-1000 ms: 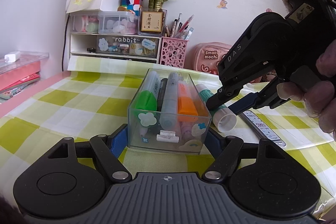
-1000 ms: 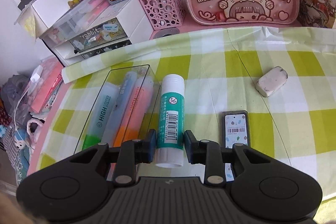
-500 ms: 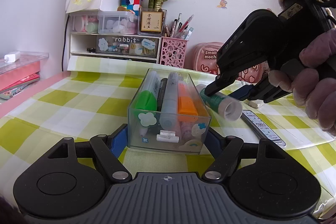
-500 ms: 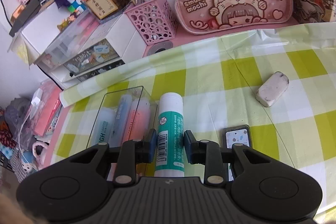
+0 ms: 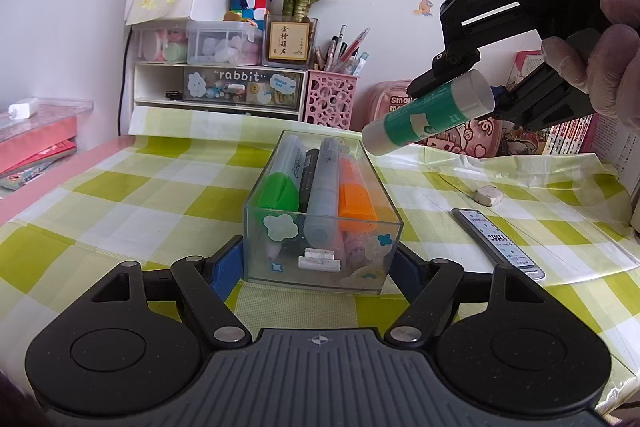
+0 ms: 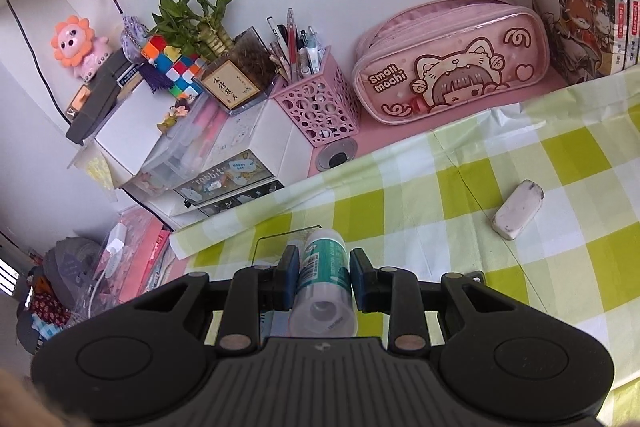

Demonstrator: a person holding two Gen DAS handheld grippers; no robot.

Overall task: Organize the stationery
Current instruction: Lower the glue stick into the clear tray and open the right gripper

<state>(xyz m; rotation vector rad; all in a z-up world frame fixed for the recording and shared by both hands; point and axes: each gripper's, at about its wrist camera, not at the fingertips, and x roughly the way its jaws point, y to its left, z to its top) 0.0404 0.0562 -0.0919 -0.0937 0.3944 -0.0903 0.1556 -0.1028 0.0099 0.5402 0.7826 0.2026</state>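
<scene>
A white wall stands behind a pink table point(image 5: 60, 171) covered by a green and white checked cloth point(image 5: 132, 203). At the far left of the wall there is a white drawer unit point(image 5: 218, 87) with the word "rabbit", then a pink holder with pens point(image 5: 330, 101), and further right a pink pencil case point(image 6: 450, 61).

In the middle of the cloth stands a clear plastic box point(image 5: 320, 215) holding green, grey and orange markers. The left gripper point(image 5: 320, 259) is low on the cloth, and its jaws are wide apart, one at each side of the near end of the box; I cannot tell if they touch it.

Right of the box, in the air, the right gripper point(image 6: 323, 277) has its jaws clamped on a green and white glue stick point(image 5: 430, 115). The stick is tilted, with its lower end above the far right corner of the box. Below it on the cloth lie a flat dark case point(image 5: 498, 243) and, further back, a white eraser point(image 6: 518, 209).
</scene>
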